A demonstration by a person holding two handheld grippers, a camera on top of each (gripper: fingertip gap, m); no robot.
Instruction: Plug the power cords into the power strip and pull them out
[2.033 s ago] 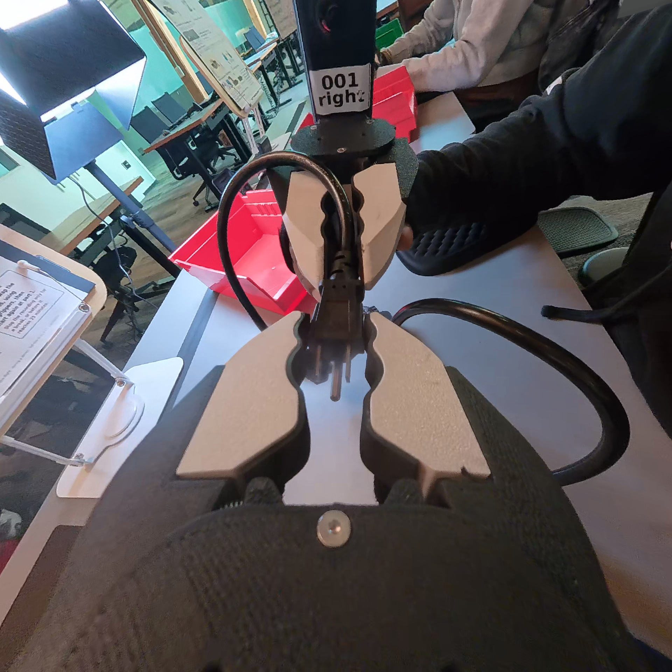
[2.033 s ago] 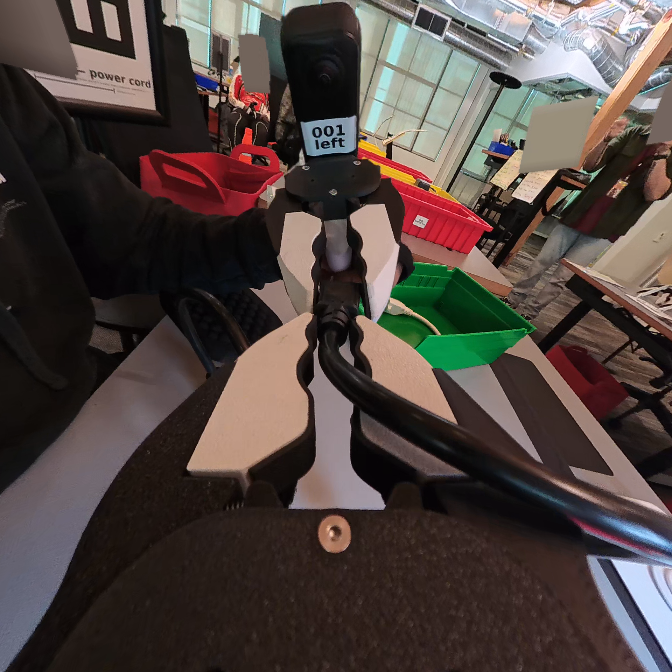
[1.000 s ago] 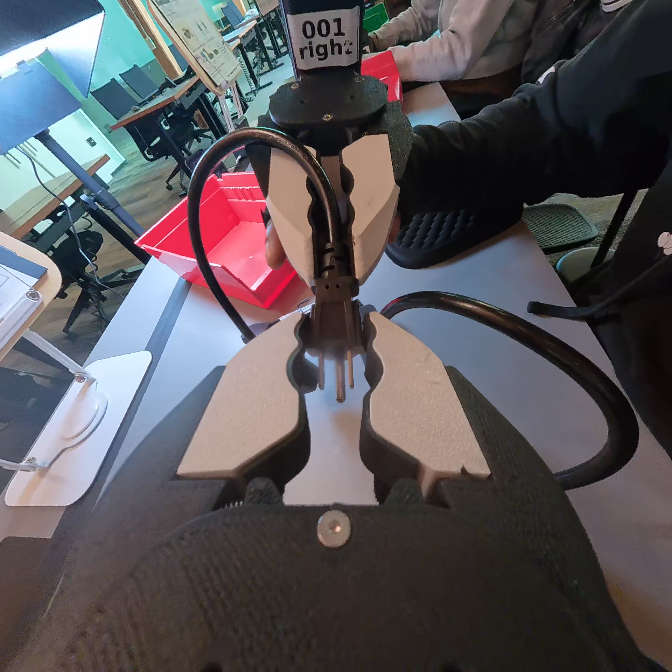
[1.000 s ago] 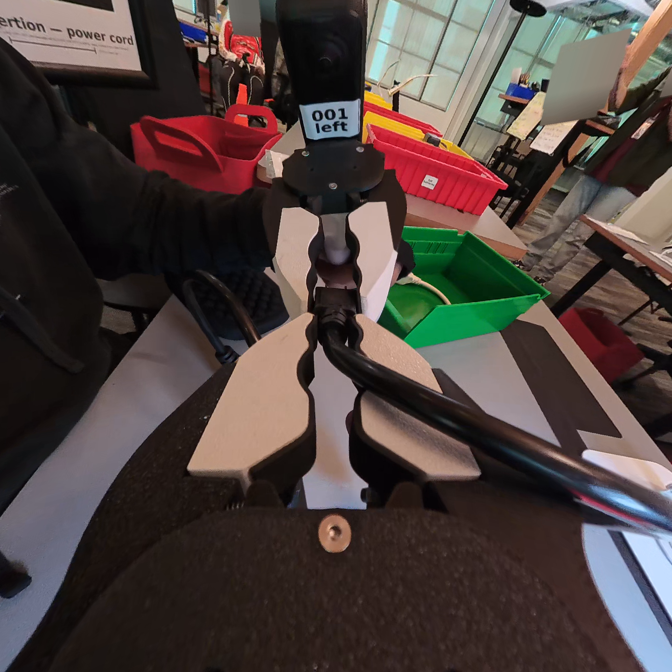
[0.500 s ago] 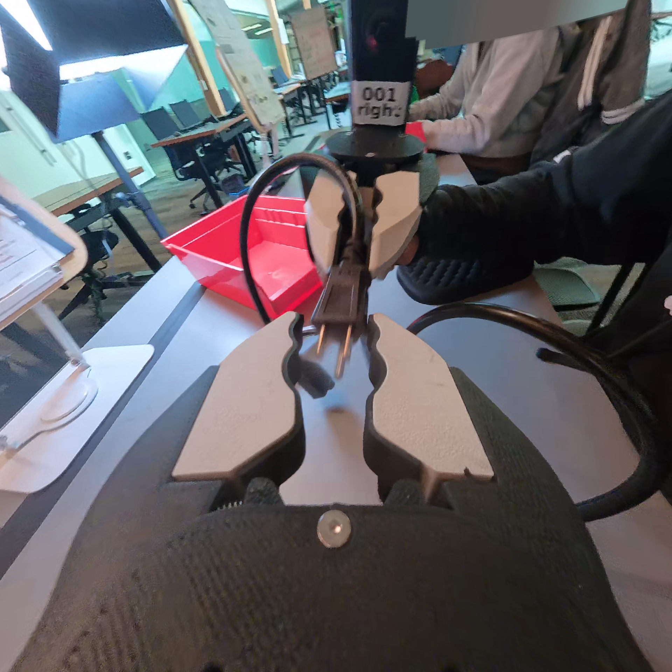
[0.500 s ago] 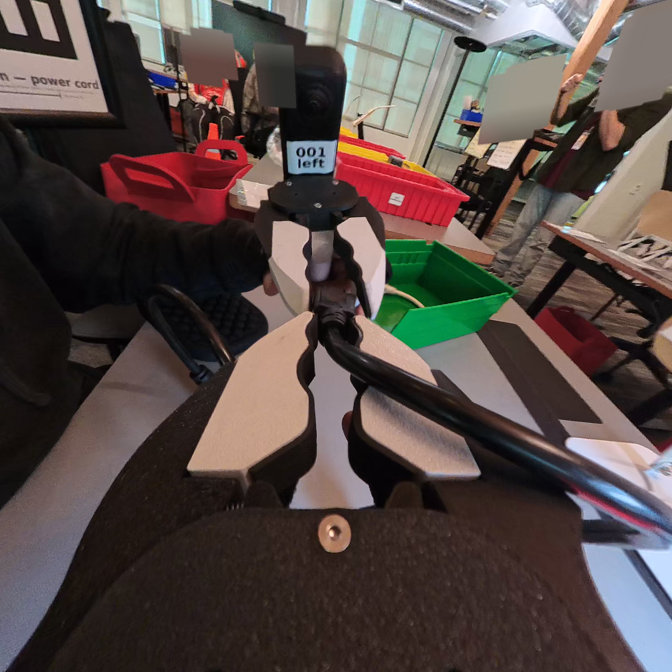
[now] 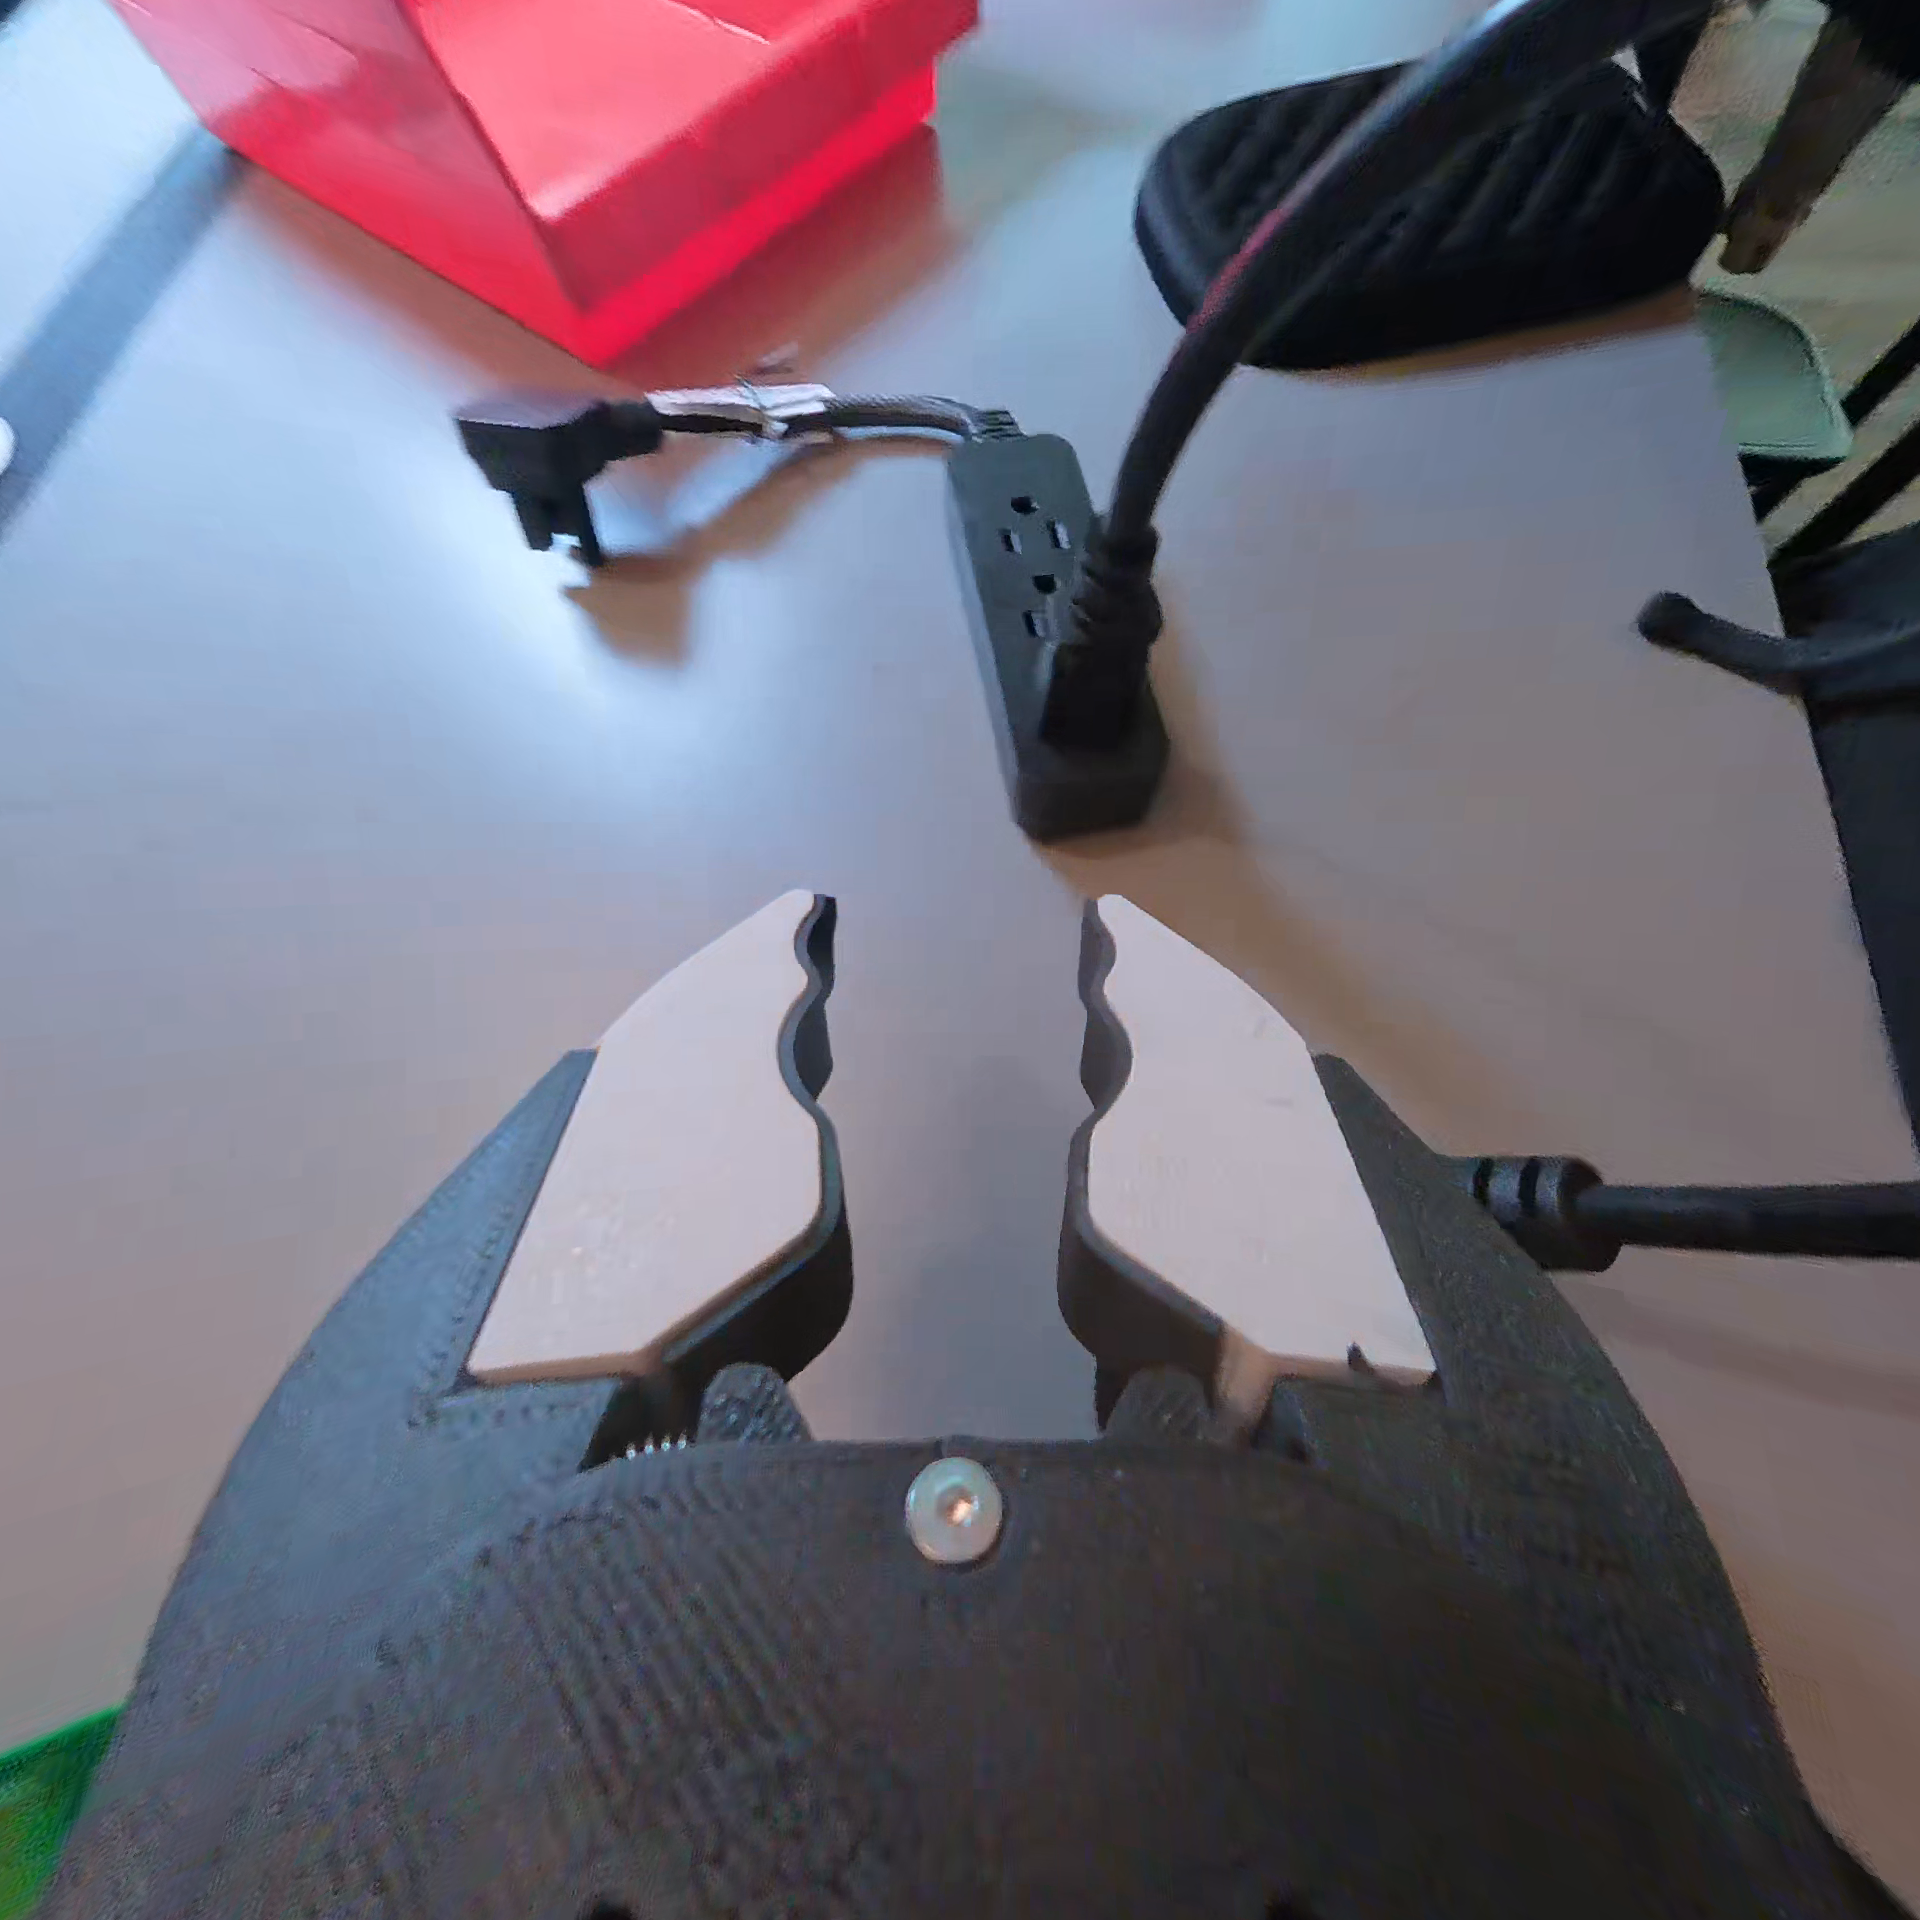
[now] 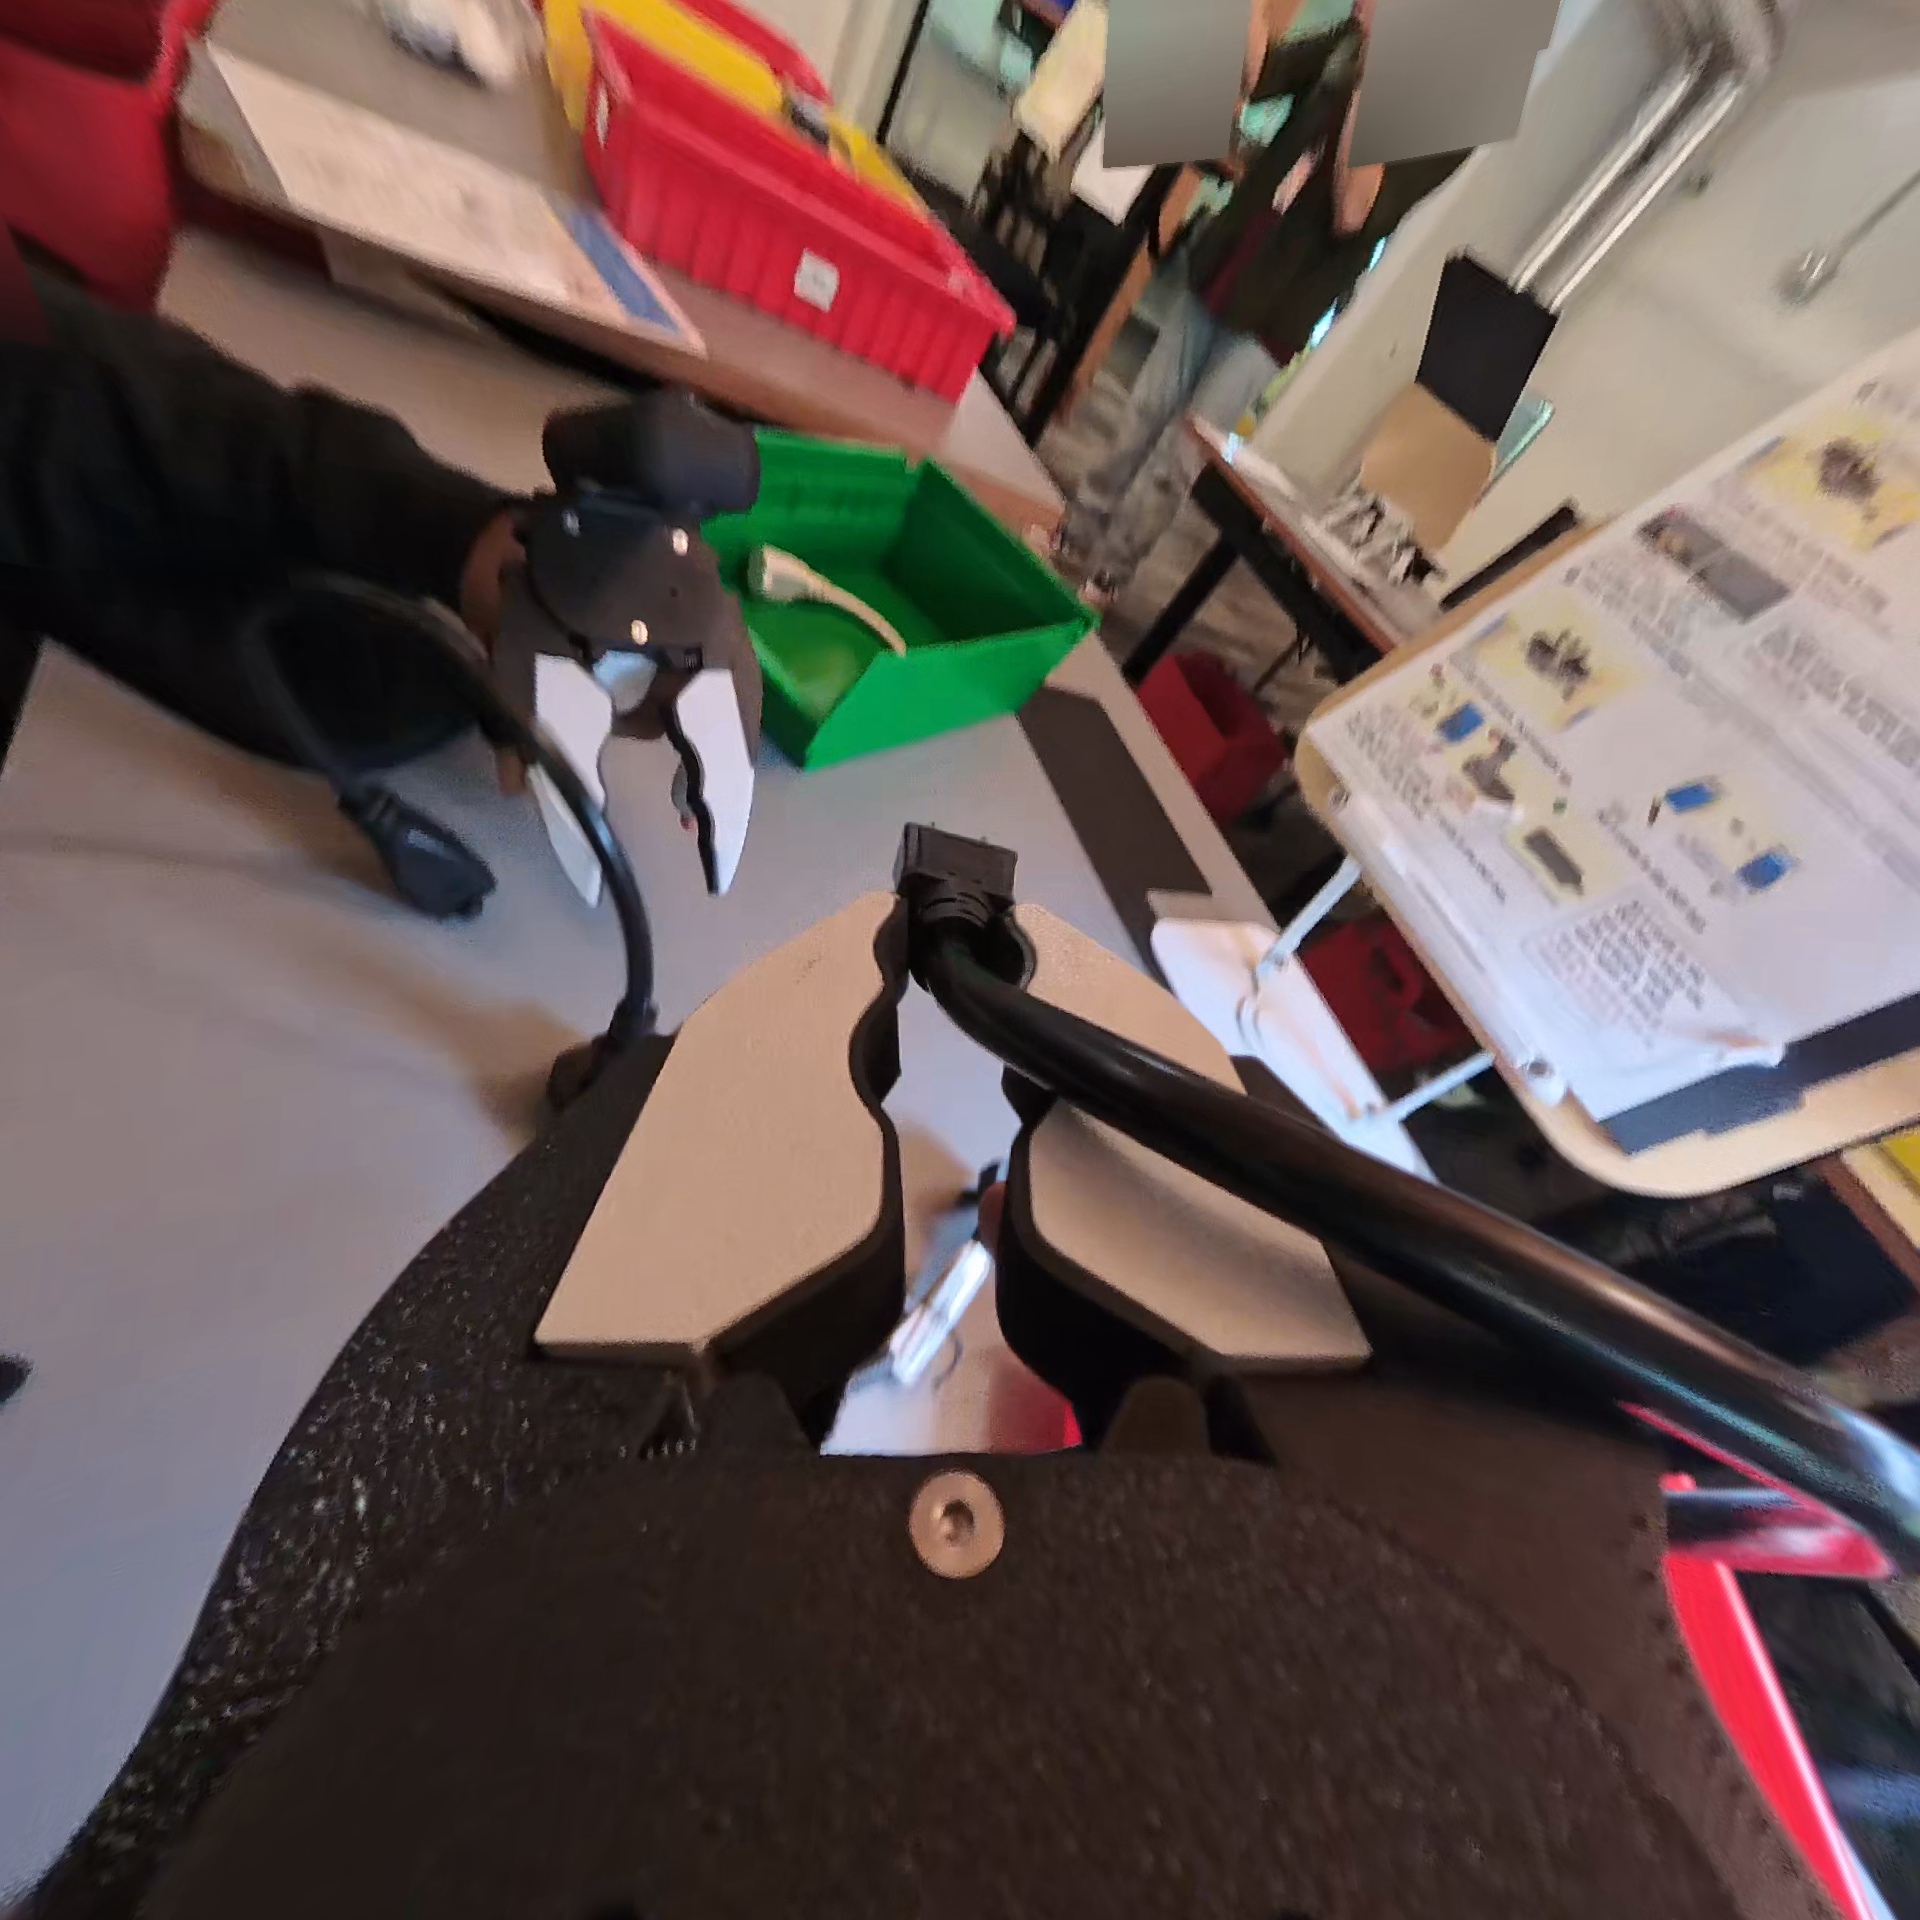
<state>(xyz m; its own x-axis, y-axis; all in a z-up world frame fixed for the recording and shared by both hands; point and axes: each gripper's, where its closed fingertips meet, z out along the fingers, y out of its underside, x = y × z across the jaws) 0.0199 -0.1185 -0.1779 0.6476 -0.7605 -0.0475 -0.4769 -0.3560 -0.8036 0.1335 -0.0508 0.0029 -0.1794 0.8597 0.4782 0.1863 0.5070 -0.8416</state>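
Left gripper empty above the table, right gripper pinching a cord plug, one cord already seated in the strip.

Left wrist view: the left gripper is seen spread wide with nothing between its fingers, aimed down at the grey table; the black power strip is laid flat just ahead, one power cord plugged into its near outlet, two outlets left free, probably for the next plug. The strip's own plug is left lying beside the red bin. Right wrist view: the right gripper is pressed together on a second cord's plug, held near the tip so the prongs are kept clear, judged ready for insertion; whether the prongs point at the strip cannot be told. The left gripper is seen apart, open, near the green bin.
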